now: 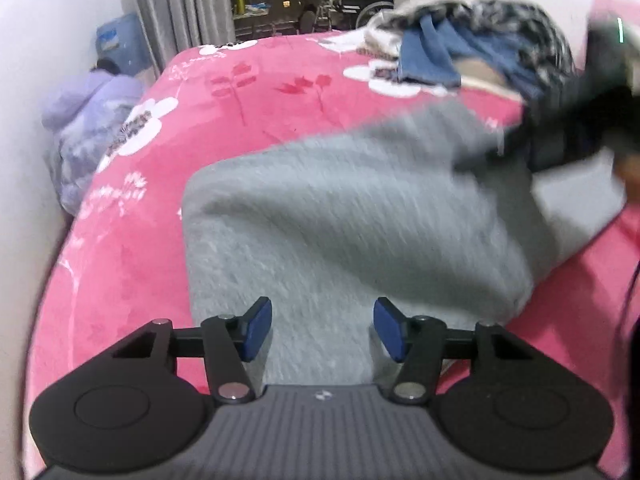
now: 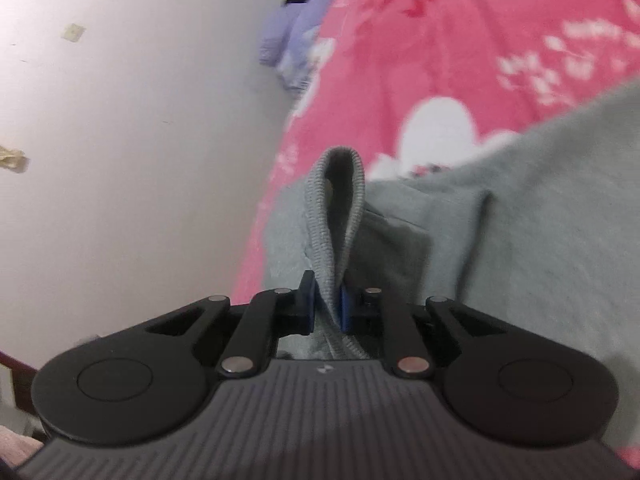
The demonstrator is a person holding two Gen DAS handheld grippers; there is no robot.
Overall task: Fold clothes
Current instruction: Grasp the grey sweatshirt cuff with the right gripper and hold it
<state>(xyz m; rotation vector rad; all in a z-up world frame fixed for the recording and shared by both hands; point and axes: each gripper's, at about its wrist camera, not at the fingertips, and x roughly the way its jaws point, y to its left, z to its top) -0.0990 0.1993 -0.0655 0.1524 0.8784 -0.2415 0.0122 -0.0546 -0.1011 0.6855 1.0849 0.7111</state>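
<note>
pink bedspread (image 1: 280, 92), grey garment (image 2: 520, 220) in right tongs (image 2: 327, 304)

A grey garment (image 1: 340, 216) is lying across the near half of the bed (image 1: 248, 92), leaving open pink blanket beyond and to its left. A heap of clothes (image 1: 472, 40) is crowding the far right corner. The right tool (image 1: 580, 120), blurred, is reaching in over the garment's right edge. A lilac jacket (image 1: 84, 128) is filling the gap between bed and wall (image 1: 36, 60). The left tool (image 1: 323, 330) is hovering with its jaws parted, nothing between them. The right tool's jaws are pinching the garment's ribbed hem (image 2: 336, 220) at the bed's edge.
</note>
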